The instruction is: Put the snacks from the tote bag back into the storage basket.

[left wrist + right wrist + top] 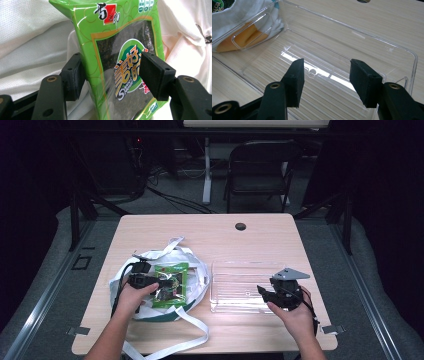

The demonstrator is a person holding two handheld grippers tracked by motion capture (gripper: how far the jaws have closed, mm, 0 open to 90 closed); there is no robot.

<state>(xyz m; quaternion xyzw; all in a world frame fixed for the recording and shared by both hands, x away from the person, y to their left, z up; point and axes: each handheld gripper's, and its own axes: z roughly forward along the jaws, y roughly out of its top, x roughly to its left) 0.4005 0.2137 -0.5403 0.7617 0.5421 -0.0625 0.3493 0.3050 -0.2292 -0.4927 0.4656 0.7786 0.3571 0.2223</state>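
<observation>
- Left claw straddling a green seaweed snack packet; jaws wide, one pad against the packet's left edge, the other pad in front of its printed face; firm pinch not confirmed, so read as open around the packet.
- In the high view, same packet at lower left of centre, lying on a white cloth bag with long straps, left claw at its left edge.
- Right claw at lower right of the high view, jaws apart, nothing between them; in the right gripper view, right claw hovering over the clear plastic tray, tray empty.
- Tray on the tabletop, just right of the bag, near its edge.
- Step judged: taking hold of the packet at the bag, probably for transfer to the tray.
- Next move calls for: closing the jaws fully on the packet, lifting clear of cloth and straps, carrying right, lowering flat inside the tray walls.
- Risk judged: slippery film, thin packet; possible slip or snag on the cloth.
- Writing: red square logo with white characters at top; large yellow Chinese characters mid-panel; partial Latin text, apparently "Super Nori", not fully legible; small print at top right unreadable.
</observation>
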